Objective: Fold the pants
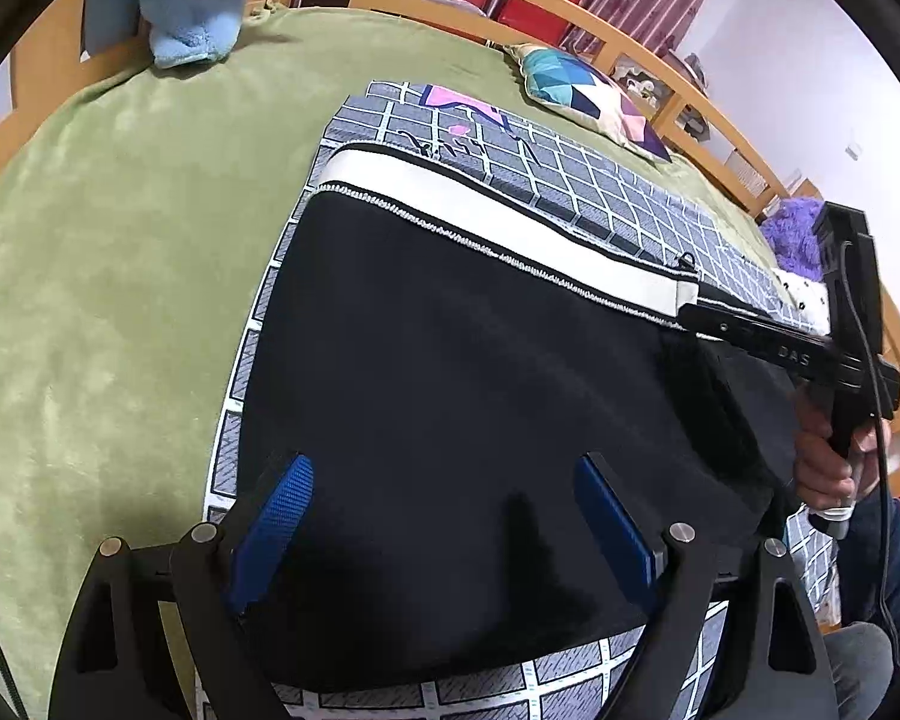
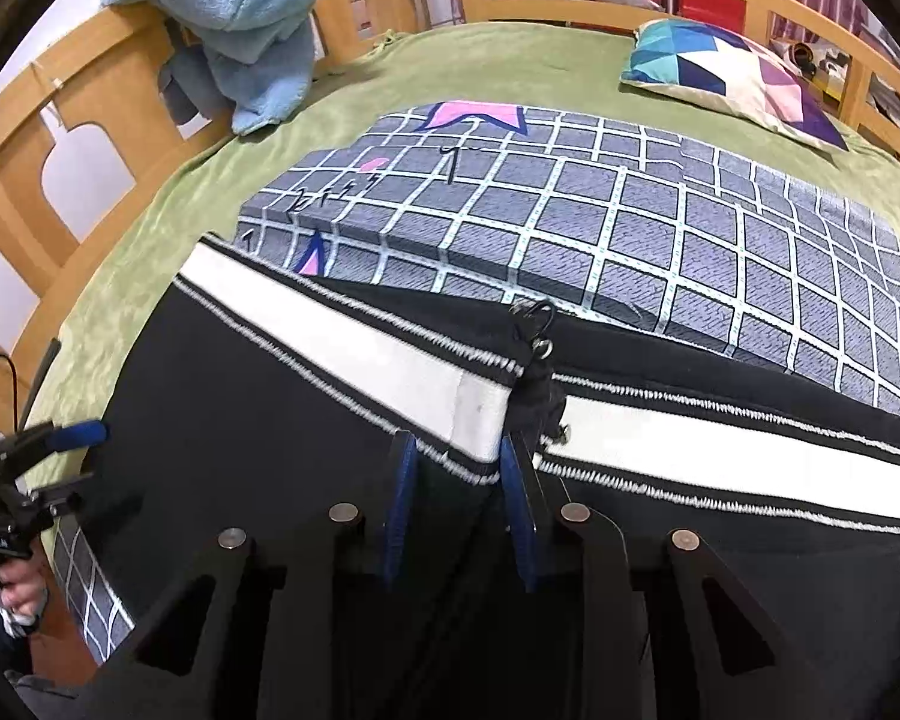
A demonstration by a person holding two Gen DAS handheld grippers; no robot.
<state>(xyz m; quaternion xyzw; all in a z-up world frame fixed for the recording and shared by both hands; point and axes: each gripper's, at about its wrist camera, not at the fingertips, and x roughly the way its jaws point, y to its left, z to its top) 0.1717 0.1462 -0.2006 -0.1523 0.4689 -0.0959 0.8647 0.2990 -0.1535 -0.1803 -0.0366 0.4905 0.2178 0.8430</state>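
Black pants [image 1: 450, 372] with a white side stripe [image 1: 498, 210] lie on a grey checked sheet [image 1: 600, 186]. My left gripper [image 1: 444, 480] is open just above the black cloth, holding nothing. My right gripper [image 2: 459, 456] is partly closed around the folded edge of the pants [image 2: 330, 420] at the white stripe [image 2: 390, 360], near a small metal ring [image 2: 543, 348]. The right gripper also shows in the left wrist view [image 1: 690, 315], at the stripe's end. The left gripper shows in the right wrist view [image 2: 72, 462], open at the pants' left edge.
A green blanket [image 1: 120, 240] covers the bed inside a wooden rail [image 2: 60, 138]. A blue plush toy [image 2: 240, 18] sits at the far left corner. A patterned pillow [image 2: 732, 72] lies far right. A purple fluffy thing [image 1: 792, 234] is at the right.
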